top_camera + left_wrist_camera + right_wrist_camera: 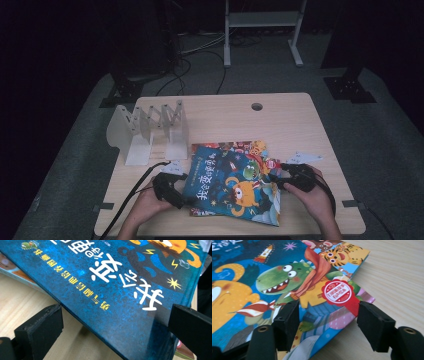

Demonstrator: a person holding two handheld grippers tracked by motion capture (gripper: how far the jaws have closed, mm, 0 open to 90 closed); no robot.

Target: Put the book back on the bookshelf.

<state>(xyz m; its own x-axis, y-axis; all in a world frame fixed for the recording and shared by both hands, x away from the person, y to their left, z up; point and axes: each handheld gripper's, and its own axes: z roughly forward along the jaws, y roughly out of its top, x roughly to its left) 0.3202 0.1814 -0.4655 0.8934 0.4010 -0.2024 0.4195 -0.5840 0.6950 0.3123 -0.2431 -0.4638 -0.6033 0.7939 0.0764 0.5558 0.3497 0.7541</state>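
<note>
While both grippers sit at the edges of the book stack, the work in hand looks like taking hold of the top picture book, the blue book (231, 186), which lies at about six o'clock on the table (280, 115), on top of at least two other picture books fanned out beneath it.

At the blue book's nine o'clock edge, the left gripper (172, 196) has its jaws apart. In the left gripper view the cover's lifted corner (130, 315) runs between the two black jaws, one jaw under the edge and the other over the cover at the far side, and neither visibly presses on it.

At three o'clock of the stack, the right gripper (280, 181) also has its jaws apart. In the right gripper view one jaw rests over the dinosaur book (312, 290) and the other stands off the corner above bare wood, so nothing is clamped.

By my judgement the step is an approach to the grasp. The next move calls for the left jaws to close on the blue cover's edge without catching the books below, while the right gripper steadies or pins the lower books.

The table is pale wood with a round cable hole (257, 106) at twelve o'clock. A white folding book rack (150, 131) stands empty at ten o'clock, a likely destination. Beyond lie grey floor, black cables, stand feet and a white frame in a dark room.
</note>
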